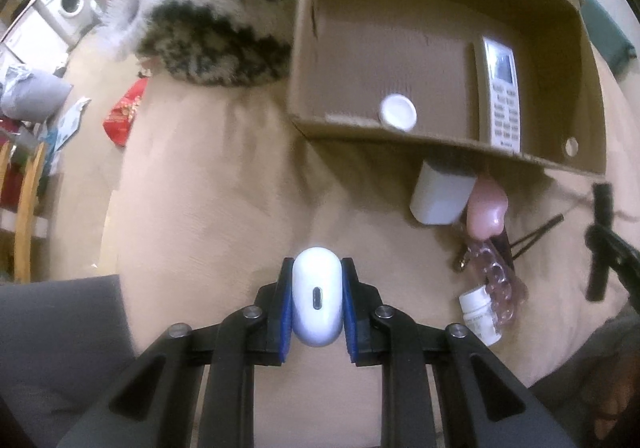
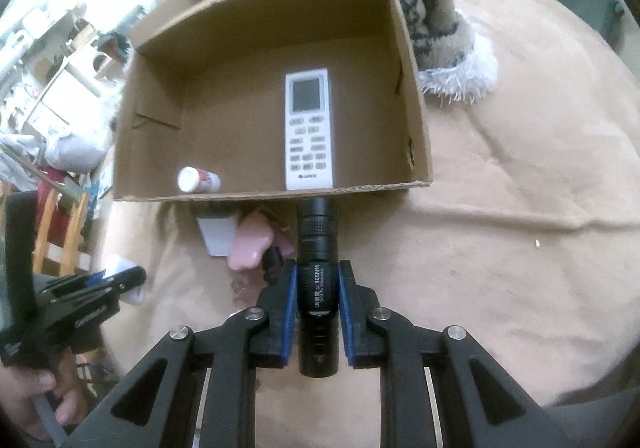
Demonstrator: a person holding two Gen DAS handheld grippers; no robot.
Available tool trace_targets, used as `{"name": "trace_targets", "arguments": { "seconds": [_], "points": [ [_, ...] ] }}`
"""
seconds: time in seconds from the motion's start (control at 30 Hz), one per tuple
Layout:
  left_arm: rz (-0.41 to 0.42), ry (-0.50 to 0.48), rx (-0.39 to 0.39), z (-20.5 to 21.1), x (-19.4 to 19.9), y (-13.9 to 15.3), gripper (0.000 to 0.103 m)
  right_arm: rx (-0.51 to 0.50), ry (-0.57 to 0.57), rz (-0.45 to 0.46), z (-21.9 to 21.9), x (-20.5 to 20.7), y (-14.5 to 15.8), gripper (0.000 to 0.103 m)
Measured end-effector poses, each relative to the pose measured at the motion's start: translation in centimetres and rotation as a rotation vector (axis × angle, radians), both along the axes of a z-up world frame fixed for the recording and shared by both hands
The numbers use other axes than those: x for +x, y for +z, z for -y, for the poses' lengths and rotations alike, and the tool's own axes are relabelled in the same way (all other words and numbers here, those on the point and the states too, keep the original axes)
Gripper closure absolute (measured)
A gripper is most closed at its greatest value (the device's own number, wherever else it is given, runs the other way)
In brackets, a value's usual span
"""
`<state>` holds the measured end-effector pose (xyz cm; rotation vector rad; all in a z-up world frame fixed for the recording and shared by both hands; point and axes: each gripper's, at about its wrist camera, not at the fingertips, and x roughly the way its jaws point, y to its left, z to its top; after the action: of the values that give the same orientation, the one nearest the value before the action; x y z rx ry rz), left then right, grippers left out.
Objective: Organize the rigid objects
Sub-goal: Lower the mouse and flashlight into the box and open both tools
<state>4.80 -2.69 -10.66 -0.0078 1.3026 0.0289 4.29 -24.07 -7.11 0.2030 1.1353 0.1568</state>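
My left gripper [image 1: 317,268] is shut on a white oval earbud case [image 1: 317,300], held above the beige cover. My right gripper [image 2: 317,272] is shut on a black flashlight [image 2: 318,280] that points toward the open cardboard box [image 2: 416,116]. Inside the box lie a white remote control [image 2: 309,130] and a small white bottle [image 2: 198,180]. The left wrist view shows the same box [image 1: 304,48], remote [image 1: 502,96] and bottle [image 1: 398,113]. In front of the box lie a white block [image 1: 440,198], a pink object [image 1: 488,212], a clear bubbled piece [image 1: 500,288] and a white pill bottle [image 1: 480,312].
A patterned fuzzy blanket [image 1: 216,32] is bunched beside the box. A red packet [image 1: 124,112] lies on the floor past the bed's edge, by a wooden chair [image 1: 24,208]. The left gripper with a hand [image 2: 72,312] shows in the right wrist view. Open beige cover [image 2: 520,248] spreads to the right.
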Motion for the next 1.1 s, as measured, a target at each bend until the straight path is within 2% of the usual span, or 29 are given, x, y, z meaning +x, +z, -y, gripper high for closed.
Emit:
{"name": "trace_targets", "arguments": {
  "seconds": [0.23,0.47,0.83,1.1],
  "points": [
    [0.042,0.01,-0.008,-1.1,0.0,2.4,0.084,0.038,0.019,0.062,-0.1,-1.7,2.0,0.083],
    [0.09,0.031,-0.013,-2.1,0.6,4.5,0.084,0.081,0.04,0.153,0.2,-2.2,5.4,0.083],
    [0.244,-0.013,-0.044,-1.1,2.3,11.1,0.084,0.134,0.067,0.276,0.6,1.1,10.9,0.083],
    [0.286,-0.05,-0.025,0.7,6.3,12.6,0.084,0.176,0.063,0.336,1.3,4.9,12.9,0.083]
  ]
}}
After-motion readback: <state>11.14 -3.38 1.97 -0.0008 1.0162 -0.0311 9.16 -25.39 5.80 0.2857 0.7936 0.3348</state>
